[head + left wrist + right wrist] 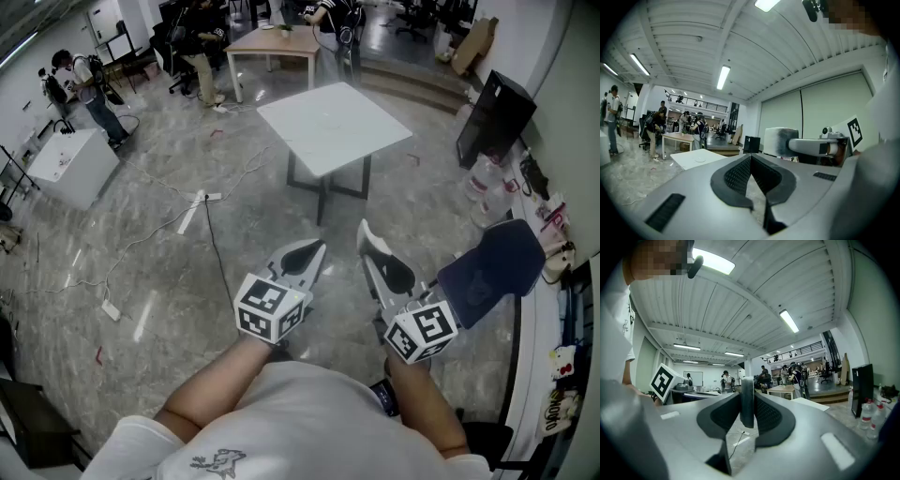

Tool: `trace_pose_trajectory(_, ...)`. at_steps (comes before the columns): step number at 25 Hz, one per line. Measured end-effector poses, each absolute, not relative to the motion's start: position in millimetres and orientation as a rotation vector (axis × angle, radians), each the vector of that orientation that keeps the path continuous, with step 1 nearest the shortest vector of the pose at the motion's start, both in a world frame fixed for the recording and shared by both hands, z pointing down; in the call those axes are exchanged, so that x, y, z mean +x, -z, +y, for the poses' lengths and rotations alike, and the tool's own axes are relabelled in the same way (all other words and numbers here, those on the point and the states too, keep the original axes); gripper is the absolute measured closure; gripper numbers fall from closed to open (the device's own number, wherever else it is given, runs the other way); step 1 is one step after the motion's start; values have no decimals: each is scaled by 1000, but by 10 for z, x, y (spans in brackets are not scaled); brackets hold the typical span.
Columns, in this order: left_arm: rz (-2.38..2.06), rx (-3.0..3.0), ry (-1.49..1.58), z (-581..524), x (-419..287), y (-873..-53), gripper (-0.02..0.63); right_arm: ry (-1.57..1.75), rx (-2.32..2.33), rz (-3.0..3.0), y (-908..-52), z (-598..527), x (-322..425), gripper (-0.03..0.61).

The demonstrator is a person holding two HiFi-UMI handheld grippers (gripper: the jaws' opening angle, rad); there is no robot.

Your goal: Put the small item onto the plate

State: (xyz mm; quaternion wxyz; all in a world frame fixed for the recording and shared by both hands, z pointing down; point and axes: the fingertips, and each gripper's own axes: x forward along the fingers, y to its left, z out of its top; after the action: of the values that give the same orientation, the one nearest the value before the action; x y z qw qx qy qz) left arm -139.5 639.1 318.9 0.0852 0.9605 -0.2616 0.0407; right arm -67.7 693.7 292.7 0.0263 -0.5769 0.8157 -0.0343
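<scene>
A white square table [333,127] stands a few steps ahead of me on the marble floor. In the left gripper view a pale round plate [699,159] lies on this table [689,161]. My right gripper [366,232] is held level at waist height, shut on a thin dark grey small item [746,401] that stands edge-on between its pads. Beside it, my left gripper [317,247] is shut, its tips [750,157] meeting with nothing between them. Both grippers are well short of the table.
A black box [492,117], water bottles [483,183] and a dark blue chair [492,267] line the right wall. Cables and a power strip [202,199] trail over the floor on the left. A white cabinet [70,164] and people around a wooden table [277,42] are farther off.
</scene>
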Motion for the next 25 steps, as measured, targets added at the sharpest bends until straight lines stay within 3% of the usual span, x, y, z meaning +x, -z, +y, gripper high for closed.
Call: trace_pose_trajectory(25, -783, 2835, -110, 5849, -1587, -3249, 607, 224, -1713, 2505, -2982, 6398, -866, 486)
